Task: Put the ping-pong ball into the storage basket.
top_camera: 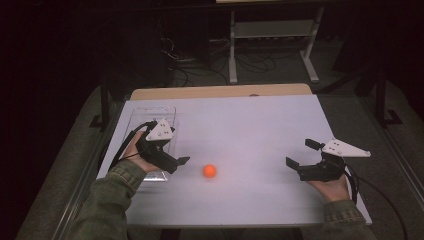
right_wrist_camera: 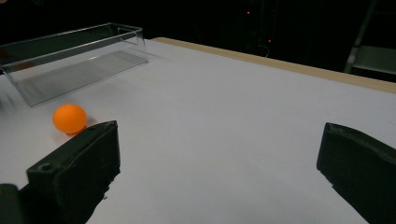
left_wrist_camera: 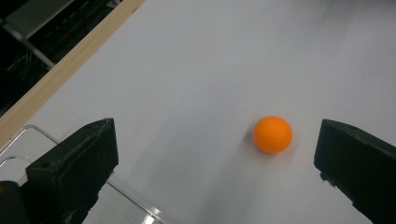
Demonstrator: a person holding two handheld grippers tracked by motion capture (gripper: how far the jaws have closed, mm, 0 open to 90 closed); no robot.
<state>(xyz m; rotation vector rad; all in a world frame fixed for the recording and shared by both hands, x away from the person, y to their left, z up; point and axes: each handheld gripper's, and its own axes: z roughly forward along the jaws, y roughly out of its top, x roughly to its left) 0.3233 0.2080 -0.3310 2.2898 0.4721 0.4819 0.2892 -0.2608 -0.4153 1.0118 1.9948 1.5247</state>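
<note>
An orange ball (top_camera: 209, 171) rests on the white table top (top_camera: 250, 125), left of centre near the front. My left gripper (top_camera: 176, 150) hovers over the near end of a clear plastic tray (top_camera: 150, 114) and points toward the ball, a short way off. In the left gripper view my left gripper (left_wrist_camera: 217, 135) is open, and the ball (left_wrist_camera: 272, 134) lies ahead between the jaws, closer to the right one. My right gripper (top_camera: 300, 154) is open at the right side of the table, with nothing between its jaws. In the right gripper view my right gripper (right_wrist_camera: 219, 140) has the ball (right_wrist_camera: 69, 118) far off to its left.
The clear tray (right_wrist_camera: 70, 56) lies along the table's left side, and its rim (left_wrist_camera: 42, 135) shows beside my left jaw. A wooden strip (top_camera: 220, 91) edges the far side of the table. Dark floor, cables and a white frame (top_camera: 272, 35) lie beyond it.
</note>
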